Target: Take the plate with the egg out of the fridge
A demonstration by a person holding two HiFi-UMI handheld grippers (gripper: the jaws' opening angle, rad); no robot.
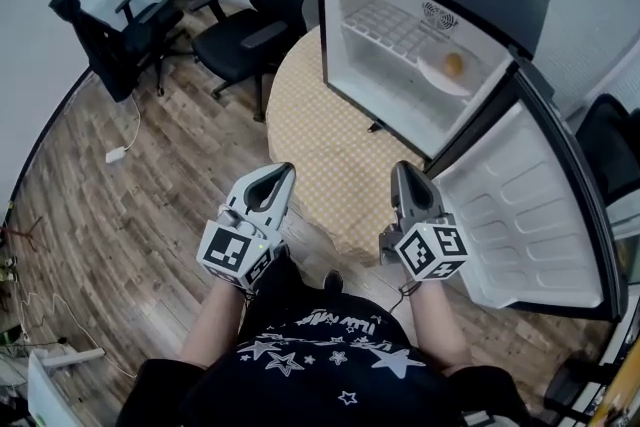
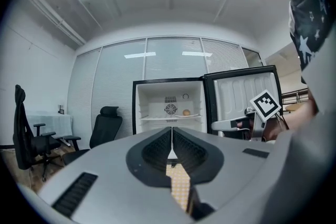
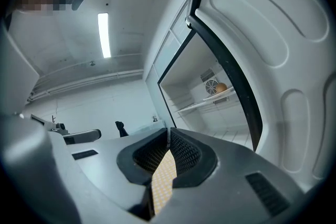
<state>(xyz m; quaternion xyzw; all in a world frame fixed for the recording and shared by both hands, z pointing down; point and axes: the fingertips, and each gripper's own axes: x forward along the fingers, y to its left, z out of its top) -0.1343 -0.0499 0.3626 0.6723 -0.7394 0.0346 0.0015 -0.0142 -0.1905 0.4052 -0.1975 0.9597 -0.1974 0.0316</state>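
Straight ahead of both claws stands the fridge (image 1: 400,45), its door (image 1: 520,205) swung wide open to the right of the right claw. Only the head view shows the round beige patterned mat (image 1: 320,145) under and ahead of the claws, and the 2 black office chairs (image 1: 250,25) well off to the left of the left claw. The left claw (image 1: 282,171) and the right claw (image 1: 404,169) are held side by side, apart from each other, both pointing level at the fridge. Each gripper view shows its own jaws pressed together at the tips with nothing pinched between them. The left gripper view faces the fridge front on and catches the right claw's marker cube (image 2: 265,105) at its right. The right gripper view has the door's white inner side close on its right. The plate (image 1: 445,75) lies on the fridge shelf, well ahead of both claws, with the egg (image 1: 453,64) on it.
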